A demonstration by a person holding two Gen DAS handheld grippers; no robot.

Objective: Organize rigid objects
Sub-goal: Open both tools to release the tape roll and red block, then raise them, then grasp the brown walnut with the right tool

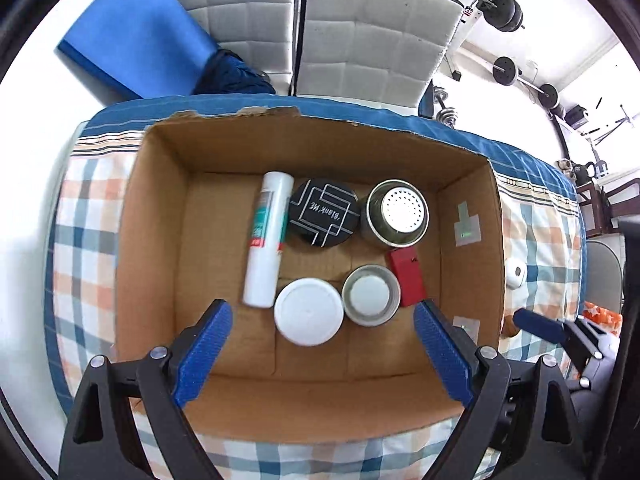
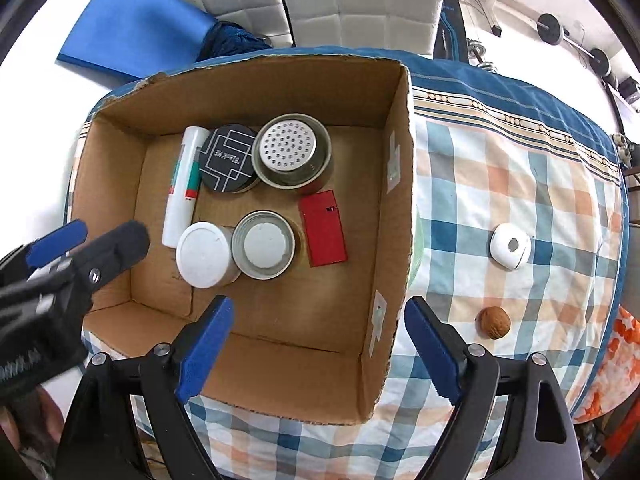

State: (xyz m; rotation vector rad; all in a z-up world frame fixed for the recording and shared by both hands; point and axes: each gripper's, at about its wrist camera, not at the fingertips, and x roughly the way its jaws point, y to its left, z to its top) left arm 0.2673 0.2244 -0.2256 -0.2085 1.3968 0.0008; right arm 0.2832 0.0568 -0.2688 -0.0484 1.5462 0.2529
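Your left gripper hangs over the box, jaws wide and empty; six items already sit inside. Your right gripper straddles the box's right wall, equally agape. Right of the box, the white case and walnut remain; the walnut may roll if nudged.

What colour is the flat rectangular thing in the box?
Red, seen best from the right wrist view.

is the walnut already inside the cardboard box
No, the walnut lies on the checked cloth outside the cardboard box, beside the small white round case.
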